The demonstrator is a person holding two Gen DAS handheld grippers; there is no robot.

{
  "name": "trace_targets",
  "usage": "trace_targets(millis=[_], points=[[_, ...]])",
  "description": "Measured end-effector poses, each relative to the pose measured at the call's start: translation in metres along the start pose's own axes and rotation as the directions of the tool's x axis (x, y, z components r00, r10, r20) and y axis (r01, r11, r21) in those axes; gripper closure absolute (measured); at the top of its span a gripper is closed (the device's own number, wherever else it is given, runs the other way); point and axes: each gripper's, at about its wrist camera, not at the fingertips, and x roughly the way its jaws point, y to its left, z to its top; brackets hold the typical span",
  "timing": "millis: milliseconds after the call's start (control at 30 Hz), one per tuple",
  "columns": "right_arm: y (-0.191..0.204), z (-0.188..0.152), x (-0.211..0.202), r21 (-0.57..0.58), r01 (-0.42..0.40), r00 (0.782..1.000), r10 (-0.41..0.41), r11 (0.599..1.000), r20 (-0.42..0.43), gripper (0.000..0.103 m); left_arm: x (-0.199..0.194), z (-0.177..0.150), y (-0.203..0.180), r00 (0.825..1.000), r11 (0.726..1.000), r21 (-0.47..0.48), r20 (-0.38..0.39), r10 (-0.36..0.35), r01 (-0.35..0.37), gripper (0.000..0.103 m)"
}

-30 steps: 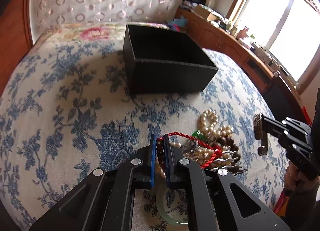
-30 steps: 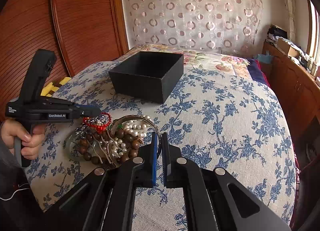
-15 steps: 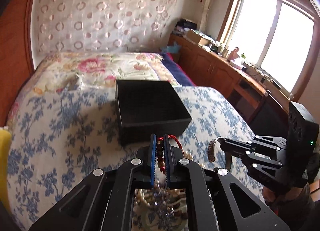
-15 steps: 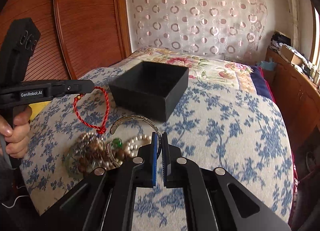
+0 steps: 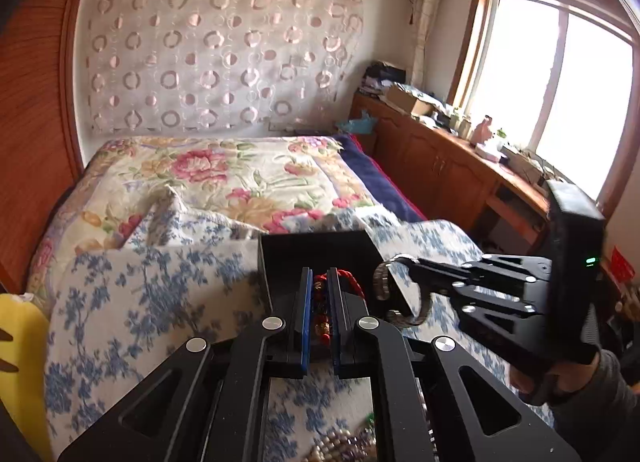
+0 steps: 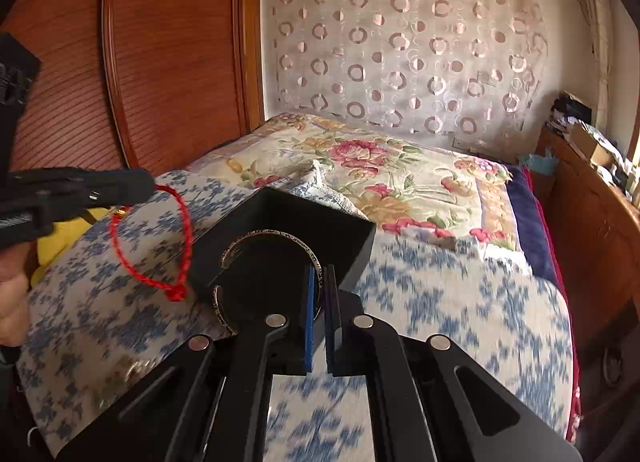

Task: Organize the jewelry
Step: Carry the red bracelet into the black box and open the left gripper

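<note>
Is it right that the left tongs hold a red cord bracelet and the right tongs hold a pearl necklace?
Not quite. The left tongs do hold the red cord bracelet, but the right tongs grip an engraved silver bangle, not pearls, as the right wrist view shows.

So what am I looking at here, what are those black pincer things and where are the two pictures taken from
These are two handheld grabbing tools, one in each of a person's hands, each with a wide-angle camera looking along its two fingers. One picture comes from the left tool, the other from the right tool; each also shows the other tool from the side. Below is a bed with a blue-flowered cover and an open black box. The left tool is shut on a red cord bracelet with beads, which hangs from it. The right tool is shut on a silver bangle, held over the box. More beaded jewelry lies on the cover.
</note>
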Motion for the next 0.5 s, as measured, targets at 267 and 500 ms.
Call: trace_targets(millis=[267, 500], points=[[0.004, 0.002, 0.035, -0.038, -0.052, 0.997, 0.049, 0.998, -0.067, 0.091, 0.023, 0.015, 0.011, 1.0, 1.0, -0.009, -0.009, -0.001, 0.001, 0.097], [-0.009, 0.0, 0.024, -0.007, -0.053, 0.997, 0.052, 0.999, -0.048, 0.09, 0.058, 0.013, 0.014, 0.998, 1.0, -0.014, -0.064, -0.008, 0.007, 0.097]])
